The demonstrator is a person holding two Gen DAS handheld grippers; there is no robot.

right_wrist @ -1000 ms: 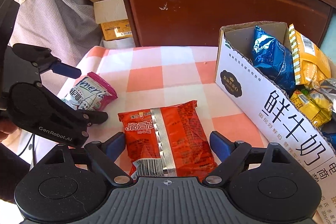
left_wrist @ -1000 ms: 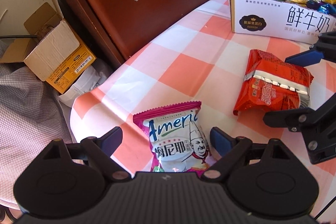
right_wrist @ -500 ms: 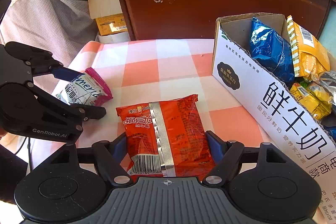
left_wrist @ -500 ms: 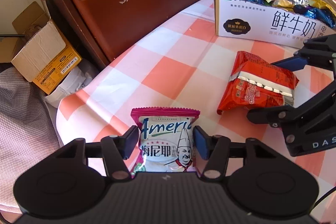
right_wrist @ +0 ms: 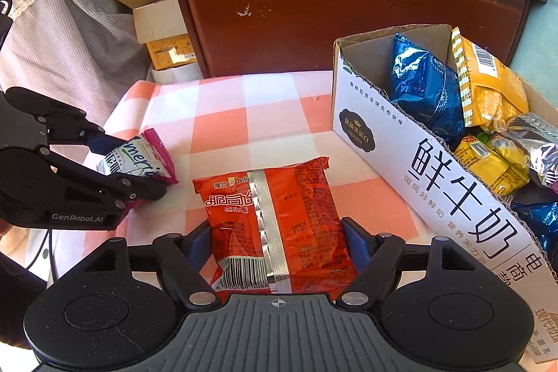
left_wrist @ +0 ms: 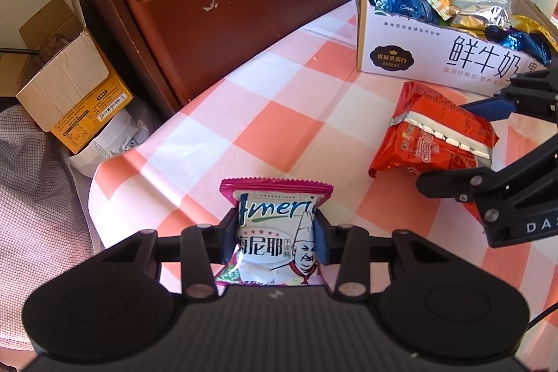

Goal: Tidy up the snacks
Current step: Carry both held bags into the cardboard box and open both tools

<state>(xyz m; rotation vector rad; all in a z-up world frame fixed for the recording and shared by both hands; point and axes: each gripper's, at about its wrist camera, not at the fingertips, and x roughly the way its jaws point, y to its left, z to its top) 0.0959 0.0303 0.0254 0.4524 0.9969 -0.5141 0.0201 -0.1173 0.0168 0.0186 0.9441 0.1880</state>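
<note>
the white and magenta snack packet (left_wrist: 277,232) between the left tool's (left_wrist: 275,241) pads is showing "americ" in blue letters, cut off at its side, with "梅尼耶" in black beneath, beside a chef drawing. to the right of that tool, the white carton (left_wrist: 443,58) is carrying large black "鲜牛奶" and a dark crowned badge too small to read. the right tool's (right_wrist: 279,241) body is reading "das" at the picture's edge. in the right wrist view, the red packet (right_wrist: 275,222) between that tool's pads is showing a barcode with "6 920189 0088" under it. the left tool's body is reading "genrobot.ai" there.
</note>
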